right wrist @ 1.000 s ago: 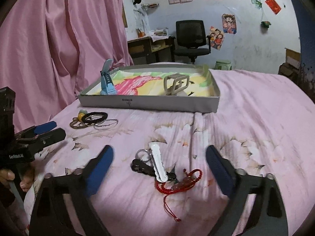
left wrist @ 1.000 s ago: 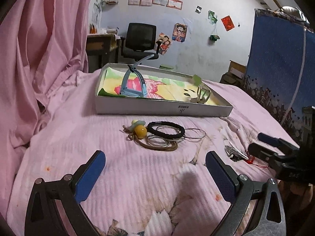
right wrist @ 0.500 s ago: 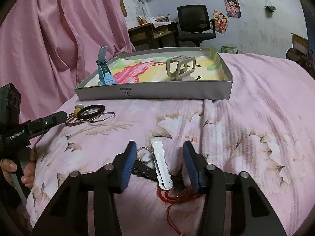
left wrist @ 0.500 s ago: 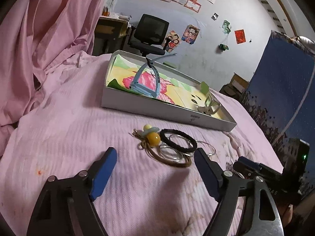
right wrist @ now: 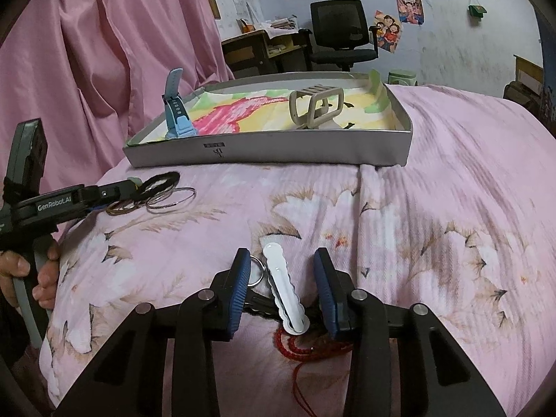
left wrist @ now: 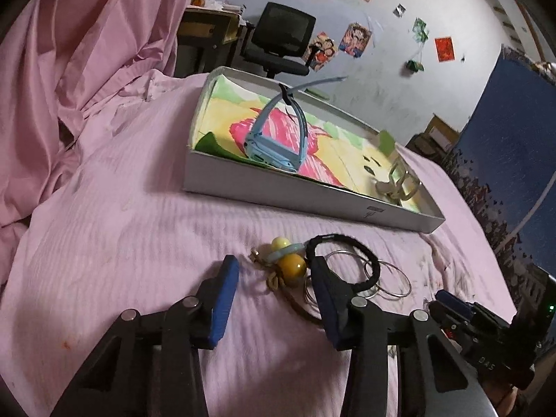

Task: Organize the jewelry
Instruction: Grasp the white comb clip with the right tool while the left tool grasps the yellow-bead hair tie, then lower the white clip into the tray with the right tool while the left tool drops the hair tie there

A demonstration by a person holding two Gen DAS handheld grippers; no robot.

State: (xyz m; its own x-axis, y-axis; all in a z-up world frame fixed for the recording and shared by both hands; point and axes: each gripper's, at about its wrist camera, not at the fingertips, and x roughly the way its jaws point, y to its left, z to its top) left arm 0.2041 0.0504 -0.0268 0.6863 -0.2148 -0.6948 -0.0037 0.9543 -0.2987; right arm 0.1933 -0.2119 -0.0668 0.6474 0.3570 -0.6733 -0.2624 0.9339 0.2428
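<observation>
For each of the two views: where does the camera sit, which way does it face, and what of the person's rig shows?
Left wrist: rides the left tool, facing the bangles and tray; the right tool shows at right.
Right wrist: rides the right tool, facing the white clip and tray; the left tool and a hand show at left.
Shared: tray, blue watch, bangles, chair.

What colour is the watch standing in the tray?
Light blue watch; clearest in the left wrist view.
</observation>
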